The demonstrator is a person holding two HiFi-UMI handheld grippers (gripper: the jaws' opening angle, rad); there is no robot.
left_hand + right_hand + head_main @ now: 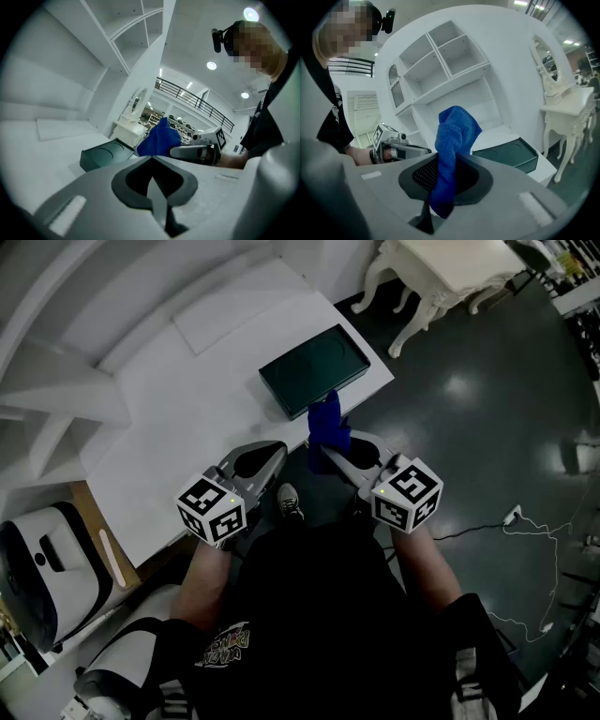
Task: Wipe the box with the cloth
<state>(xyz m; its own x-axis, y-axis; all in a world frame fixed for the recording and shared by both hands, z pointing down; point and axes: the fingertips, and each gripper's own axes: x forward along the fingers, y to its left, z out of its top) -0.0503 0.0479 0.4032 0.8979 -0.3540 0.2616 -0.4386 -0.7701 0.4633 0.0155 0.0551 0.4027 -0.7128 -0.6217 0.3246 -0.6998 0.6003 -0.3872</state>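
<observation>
While the dark green box lies flat at the right-hand corner of the white bench, both grippers are held off the bench's near edge, in front of the person's torso.

The right gripper has its jaws closed on the blue cloth. The right gripper view shows the fabric pinched between the two jaws, its free end standing upright above them and a short tail hanging below. In the head view the cloth's upper end lies at the box's near edge; whether cloth and box touch cannot be told. The left gripper view shows the cloth to the right of the box and raised above the level of the bench.

The left gripper sits just beside the right one, on its left, over the bench's near edge. Its jaws are pressed together with nothing between them, as its own view shows.

The box lid bears a shallow circular recess. A thin white panel lies flat on the bench behind the box, well apart from it. White shelving rises behind the bench. A white dressing table stands on the dark floor to the right, and a white cable trails across the floor.
</observation>
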